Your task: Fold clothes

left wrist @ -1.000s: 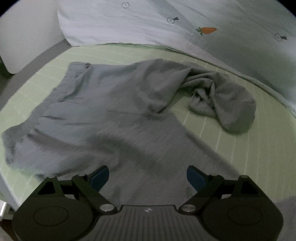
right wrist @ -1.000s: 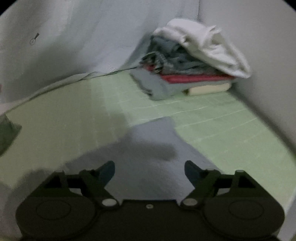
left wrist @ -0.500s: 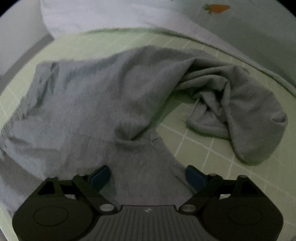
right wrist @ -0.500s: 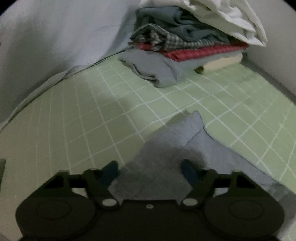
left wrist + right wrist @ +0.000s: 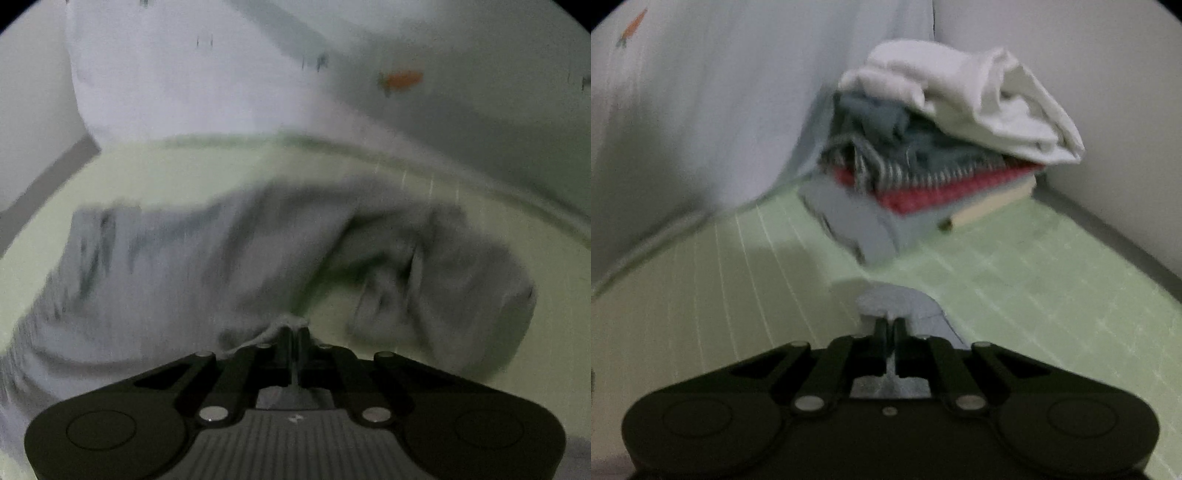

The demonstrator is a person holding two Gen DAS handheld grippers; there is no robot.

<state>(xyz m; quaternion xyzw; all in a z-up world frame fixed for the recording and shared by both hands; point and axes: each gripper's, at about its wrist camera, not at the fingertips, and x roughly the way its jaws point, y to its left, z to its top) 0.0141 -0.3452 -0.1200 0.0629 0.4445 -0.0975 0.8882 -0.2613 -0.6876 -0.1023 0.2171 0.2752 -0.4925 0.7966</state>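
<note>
Left gripper (image 5: 293,338) clamped on grey garment (image 5: 207,266), spread mid-frame on green sheet (image 5: 166,166). Right gripper (image 5: 890,328) pinches its corner at lower centre. Risk: thin pinches slip when lifted; bunched right-hand leg folds crooked

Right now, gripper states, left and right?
Left gripper: closed, pinching the grey garment.
Right gripper: closed, pinching an edge of grey cloth.

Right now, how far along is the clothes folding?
Done: a pile of folded clothes sits in the corner of the green checked sheet. In hand: the left gripper and right gripper are each shut on the grey garment. Left: it is still spread out and rumpled, no fold made.
</note>
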